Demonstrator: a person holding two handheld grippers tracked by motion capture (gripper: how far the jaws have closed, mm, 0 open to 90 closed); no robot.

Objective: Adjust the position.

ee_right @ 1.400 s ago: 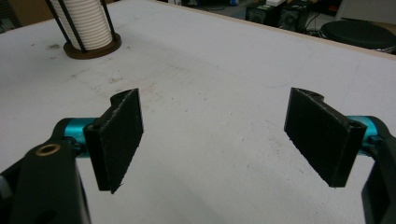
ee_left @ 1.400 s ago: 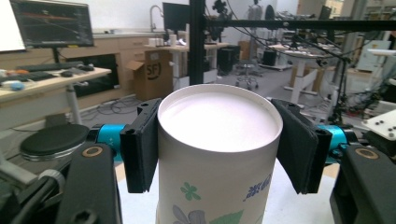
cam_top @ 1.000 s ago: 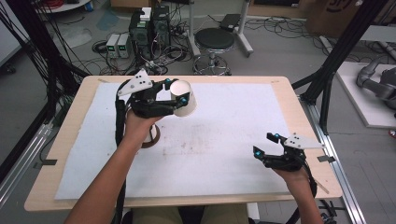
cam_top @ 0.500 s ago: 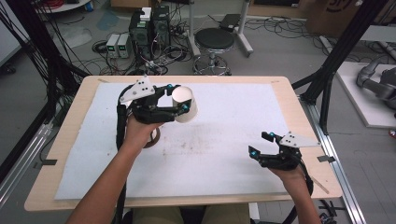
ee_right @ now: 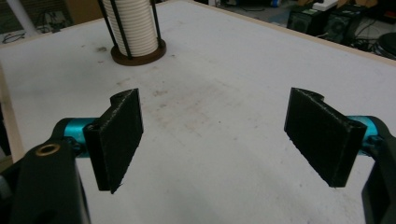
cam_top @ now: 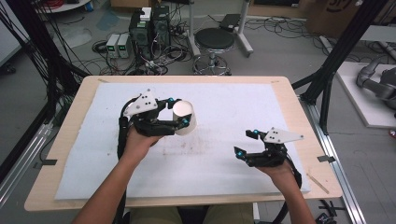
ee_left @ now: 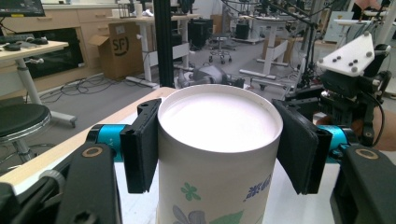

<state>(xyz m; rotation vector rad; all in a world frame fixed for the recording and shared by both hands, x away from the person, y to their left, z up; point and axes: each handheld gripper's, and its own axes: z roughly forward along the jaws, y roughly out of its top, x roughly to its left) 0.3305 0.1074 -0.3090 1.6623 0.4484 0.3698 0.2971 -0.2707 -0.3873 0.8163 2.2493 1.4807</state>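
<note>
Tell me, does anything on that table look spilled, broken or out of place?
Nothing spilled or broken. The paper cup sits squarely gripped in the left gripper. The white mat has faint brownish smudges in the middle, which look like plain wear. The right gripper is open and empty.

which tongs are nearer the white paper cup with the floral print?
Left. The left tongs are shut on the white paper cup with the floral print, pads pressing its sides. The right tongs hang open over the white table cover, well apart from it.
</note>
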